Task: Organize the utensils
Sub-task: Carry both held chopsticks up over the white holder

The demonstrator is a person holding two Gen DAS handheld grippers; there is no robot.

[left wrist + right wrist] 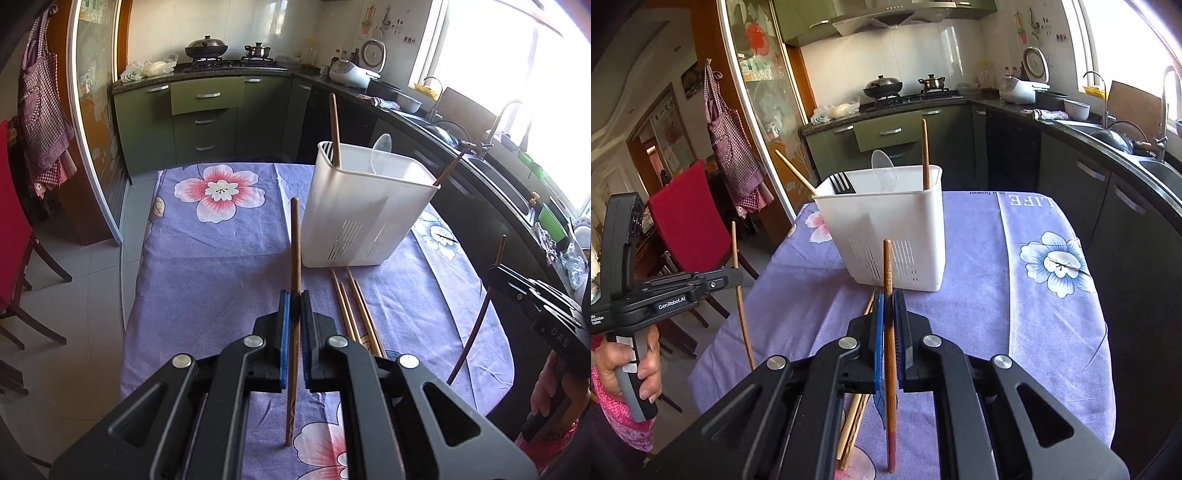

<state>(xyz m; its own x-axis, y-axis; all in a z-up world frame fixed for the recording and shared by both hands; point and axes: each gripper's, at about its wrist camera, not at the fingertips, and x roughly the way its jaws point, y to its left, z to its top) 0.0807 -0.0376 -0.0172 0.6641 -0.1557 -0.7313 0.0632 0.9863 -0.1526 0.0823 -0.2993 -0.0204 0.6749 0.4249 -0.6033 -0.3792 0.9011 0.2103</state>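
While each of our tongs is clamped on one upright chopstick, the risks are slippage and collision. The left gripper (294,306) pinches a brown chopstick (294,240); the right gripper (888,314) pinches a red-tipped chopstick (887,266). Both hang above the tablecloth's (207,258) near edge, just short of the white utensil caddy (365,214). Such thin sticks could pivot between the pads, and a swinging lower end might catch the caddy's rim or scatter the loose chopsticks (351,302) on the cloth before it.
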